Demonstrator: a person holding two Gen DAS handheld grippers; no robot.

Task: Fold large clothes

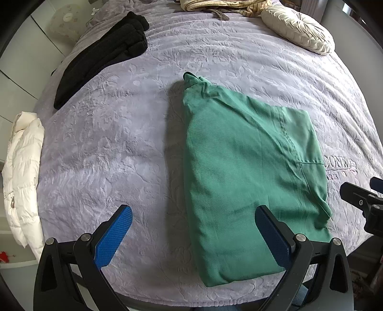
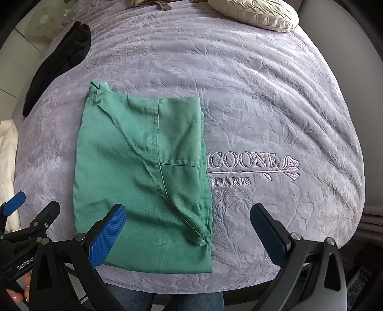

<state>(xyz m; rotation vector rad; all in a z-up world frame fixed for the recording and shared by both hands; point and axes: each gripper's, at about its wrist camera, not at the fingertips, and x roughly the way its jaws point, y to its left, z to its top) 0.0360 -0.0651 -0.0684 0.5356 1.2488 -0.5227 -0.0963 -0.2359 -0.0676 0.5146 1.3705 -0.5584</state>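
Note:
A green garment (image 1: 241,172) lies folded into a flat rectangle on the lilac bedspread (image 1: 115,143), near the bed's front edge. It also shows in the right wrist view (image 2: 141,172). My left gripper (image 1: 191,227) is open and empty, held above the bedspread with its right pad over the garment's near left part. My right gripper (image 2: 189,224) is open and empty above the garment's near right edge. The left gripper's body (image 2: 28,229) shows at the lower left of the right wrist view.
A folded black garment (image 1: 105,52) lies at the far left of the bed. A white puffer jacket (image 1: 22,172) hangs over the left edge. A cream pillow (image 1: 296,28) and striped fabric (image 1: 222,6) lie at the head. Embroidered lettering (image 2: 241,165) lies right of the green garment.

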